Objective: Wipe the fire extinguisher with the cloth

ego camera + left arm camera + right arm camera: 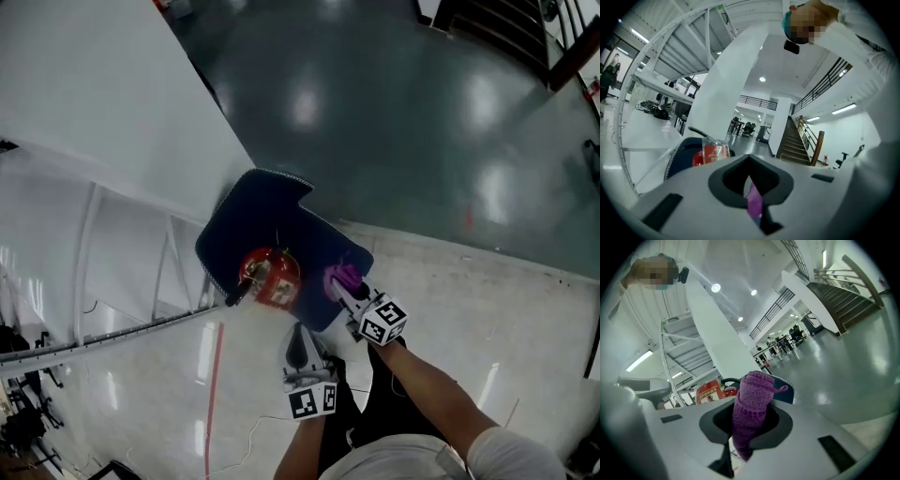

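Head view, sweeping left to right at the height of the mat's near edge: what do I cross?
white rail → fire extinguisher → purple cloth → marker cube

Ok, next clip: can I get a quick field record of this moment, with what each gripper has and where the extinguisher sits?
fire extinguisher: red, on a dark blue mat
cloth: purple, knitted, right of the extinguisher, apart from it in the head view
right gripper: jaws shut on the cloth
left gripper: jaws a narrow gap apart, gripping nothing
wiping: cloth not yet on the extinguisher
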Action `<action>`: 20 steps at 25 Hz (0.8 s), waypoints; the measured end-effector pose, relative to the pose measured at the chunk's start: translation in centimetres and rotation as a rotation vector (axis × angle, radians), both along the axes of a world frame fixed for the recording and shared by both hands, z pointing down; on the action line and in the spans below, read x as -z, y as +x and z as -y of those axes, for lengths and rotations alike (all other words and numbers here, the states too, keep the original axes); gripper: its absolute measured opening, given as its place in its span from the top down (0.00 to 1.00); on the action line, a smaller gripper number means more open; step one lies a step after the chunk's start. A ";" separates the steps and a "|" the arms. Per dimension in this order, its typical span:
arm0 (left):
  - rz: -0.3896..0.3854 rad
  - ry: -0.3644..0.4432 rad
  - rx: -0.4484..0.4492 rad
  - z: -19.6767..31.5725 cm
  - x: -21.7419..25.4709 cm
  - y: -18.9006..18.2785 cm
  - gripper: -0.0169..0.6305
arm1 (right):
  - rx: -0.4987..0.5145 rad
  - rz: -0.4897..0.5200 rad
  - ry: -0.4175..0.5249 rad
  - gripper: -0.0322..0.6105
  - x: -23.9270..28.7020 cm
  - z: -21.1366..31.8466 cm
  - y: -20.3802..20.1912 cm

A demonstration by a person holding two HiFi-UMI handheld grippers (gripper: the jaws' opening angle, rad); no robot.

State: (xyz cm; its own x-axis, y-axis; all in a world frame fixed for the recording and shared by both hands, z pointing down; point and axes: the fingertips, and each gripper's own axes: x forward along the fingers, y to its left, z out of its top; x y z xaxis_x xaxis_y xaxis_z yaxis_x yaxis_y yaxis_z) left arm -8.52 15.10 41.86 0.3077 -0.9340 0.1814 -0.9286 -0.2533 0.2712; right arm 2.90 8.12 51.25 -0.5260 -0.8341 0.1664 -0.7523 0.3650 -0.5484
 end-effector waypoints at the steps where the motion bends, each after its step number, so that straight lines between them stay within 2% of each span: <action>1: -0.005 -0.010 -0.012 0.1 -0.8 -0.3 0.96 | -0.013 -0.004 -0.007 0.85 -0.7 -0.1 -0.4; 7: -0.026 -0.053 -0.030 0.4 -4.8 -0.4 0.96 | -0.046 0.002 -0.078 0.85 -7.0 0.3 -2.0; 14: -0.062 -0.060 0.005 1.0 -9.5 -1.5 0.96 | -0.034 0.011 -0.132 0.85 -17.7 2.1 -3.8; 20: -0.085 -0.084 0.001 0.5 -13.2 -1.9 0.96 | -0.015 0.017 -0.162 0.85 -23.4 3.6 -5.7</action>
State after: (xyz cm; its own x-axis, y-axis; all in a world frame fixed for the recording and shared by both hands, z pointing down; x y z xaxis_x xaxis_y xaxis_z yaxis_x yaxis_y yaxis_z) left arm -10.38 14.62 55.09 0.3243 -0.9170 0.2321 -0.9017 -0.2255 0.3689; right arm -2.79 4.55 74.65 -0.5177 -0.8046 0.2907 -0.7473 0.2599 -0.6116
